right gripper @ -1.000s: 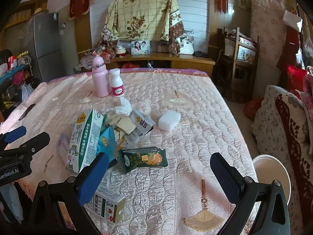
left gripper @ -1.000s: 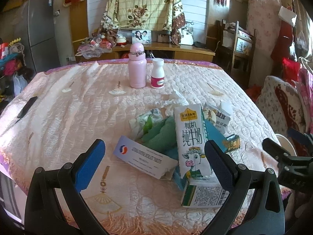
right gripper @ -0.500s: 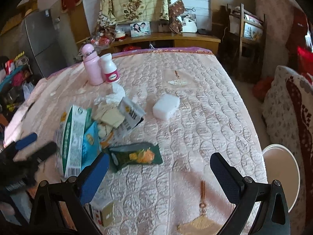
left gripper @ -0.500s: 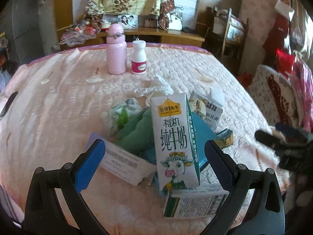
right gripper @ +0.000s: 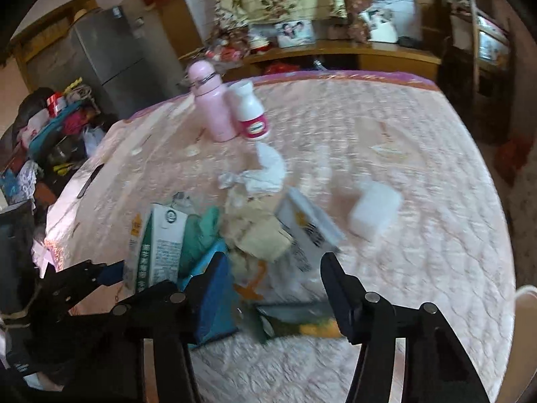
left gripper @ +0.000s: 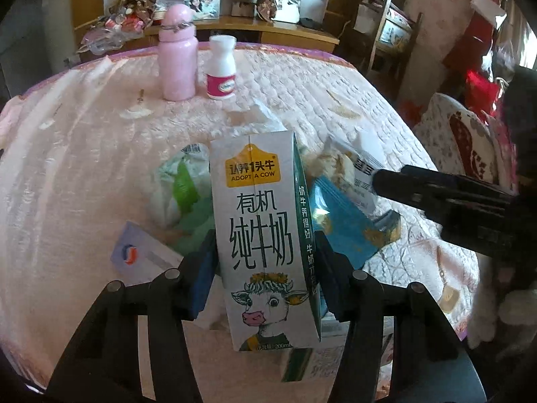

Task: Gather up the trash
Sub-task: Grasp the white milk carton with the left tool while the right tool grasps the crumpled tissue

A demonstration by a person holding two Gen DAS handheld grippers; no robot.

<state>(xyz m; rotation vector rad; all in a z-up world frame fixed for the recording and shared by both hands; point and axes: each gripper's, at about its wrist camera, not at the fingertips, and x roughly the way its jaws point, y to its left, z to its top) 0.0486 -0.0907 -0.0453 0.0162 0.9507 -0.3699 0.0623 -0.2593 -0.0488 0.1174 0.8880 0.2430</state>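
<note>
The left claw (left gripper: 265,278) is being closed around the upright milk carton (left gripper: 265,235), pads at nine and three o'clock, seemingly for a square lift. The right claw (right gripper: 275,288) is closing over the green wrapper (right gripper: 302,322) on the bed (right gripper: 419,174), contact unclear.

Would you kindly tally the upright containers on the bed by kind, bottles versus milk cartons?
Bottles: 2, the pink bottle and the white bottle.
Milk cartons: 1, the cow carton, standing between the pads of the closing left gripper.
Total: 3
</note>
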